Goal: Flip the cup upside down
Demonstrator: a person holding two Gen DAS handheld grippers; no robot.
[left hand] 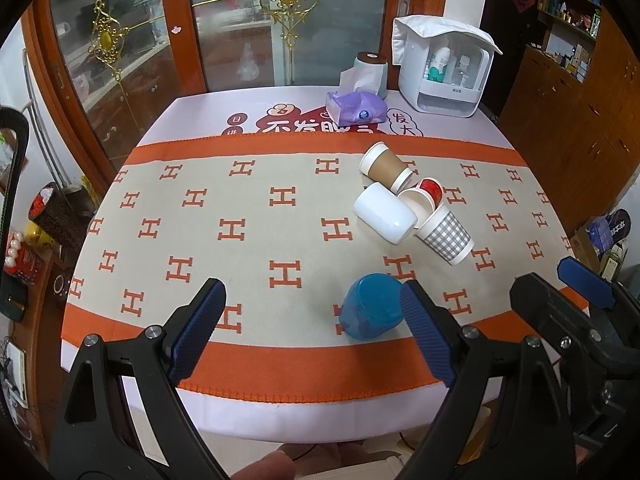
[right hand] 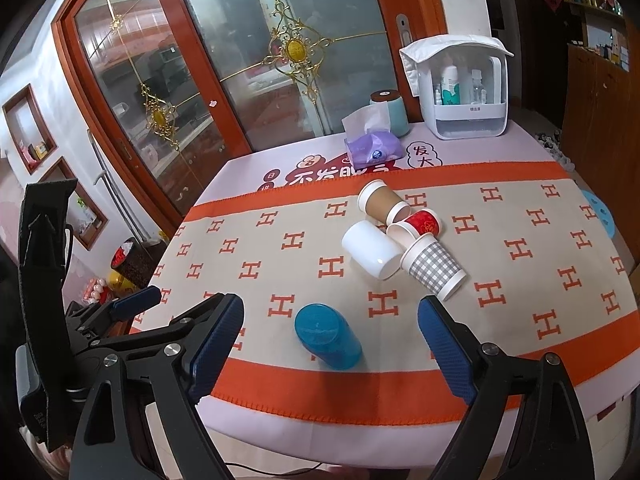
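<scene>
A blue plastic cup [left hand: 370,306] [right hand: 327,336] stands upside down on the patterned cloth near the table's front edge. Behind it several cups lie on their sides in a cluster: a white cup [left hand: 385,213] [right hand: 372,249], a grey checked paper cup [left hand: 445,234] [right hand: 434,267], a red cup [left hand: 431,190] [right hand: 425,222] and a brown paper cup [left hand: 386,167] [right hand: 382,202]. My left gripper [left hand: 312,312] is open and empty, just left of the blue cup. My right gripper [right hand: 330,332] is open and empty, with the blue cup between its fingers in its view.
At the back of the table [left hand: 208,108] stand a white storage box [left hand: 444,68], a purple tissue pack [left hand: 354,108] and a teal tissue holder [left hand: 372,70]. A glass sliding door [left hand: 224,28] is behind the table. The table's front edge is just under the grippers.
</scene>
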